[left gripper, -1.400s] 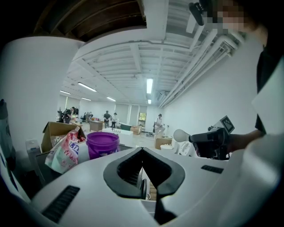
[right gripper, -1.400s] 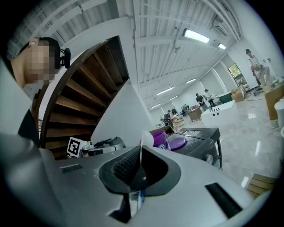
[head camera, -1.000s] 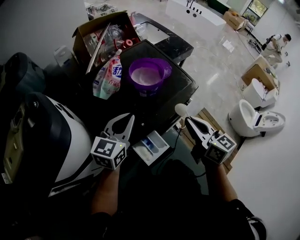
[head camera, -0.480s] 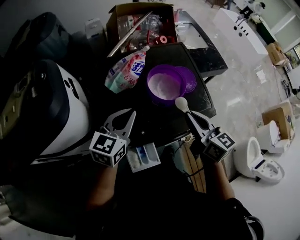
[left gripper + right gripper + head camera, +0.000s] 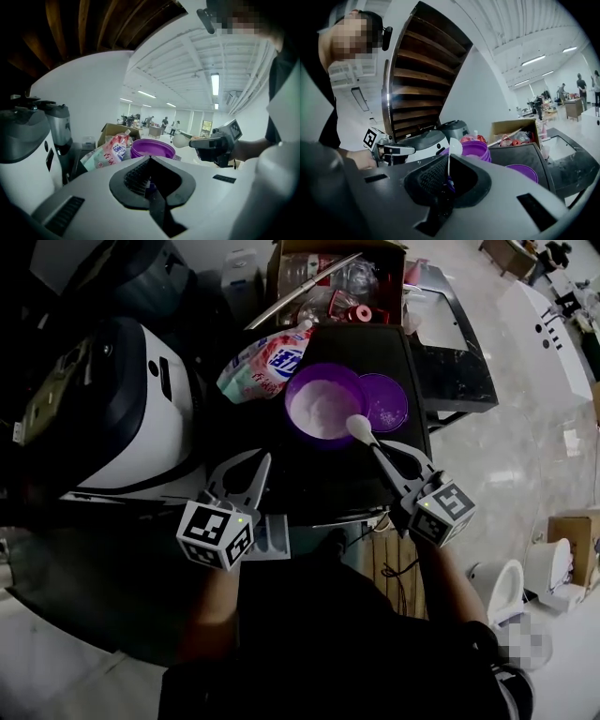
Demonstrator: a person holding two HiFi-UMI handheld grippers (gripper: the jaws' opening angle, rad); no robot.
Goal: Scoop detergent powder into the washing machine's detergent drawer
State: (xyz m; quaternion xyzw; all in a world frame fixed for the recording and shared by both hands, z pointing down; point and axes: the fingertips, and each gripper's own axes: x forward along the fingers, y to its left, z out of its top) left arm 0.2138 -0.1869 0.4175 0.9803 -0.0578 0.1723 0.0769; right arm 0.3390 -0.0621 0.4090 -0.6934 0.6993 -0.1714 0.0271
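Detergent powder (image 5: 319,411) fills the purple bowl (image 5: 291,399), with the white spoon (image 5: 359,429) head at the bowl's 4 o'clock rim and its handle clamped in the right gripper (image 5: 381,454). The left gripper (image 5: 253,472), jaws pressed together on nothing, sits at 7 o'clock beside the open detergent drawer (image 5: 275,542). The washing machine (image 5: 122,409) stands at 9 o'clock.

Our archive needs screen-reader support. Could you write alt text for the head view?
Seen from above, the right claw holds a white spoon with its bowl over the rim of an open purple tub of white powder. The left claw hovers empty near the pulled-out white detergent drawer; a detergent pouch lies beside the tub.
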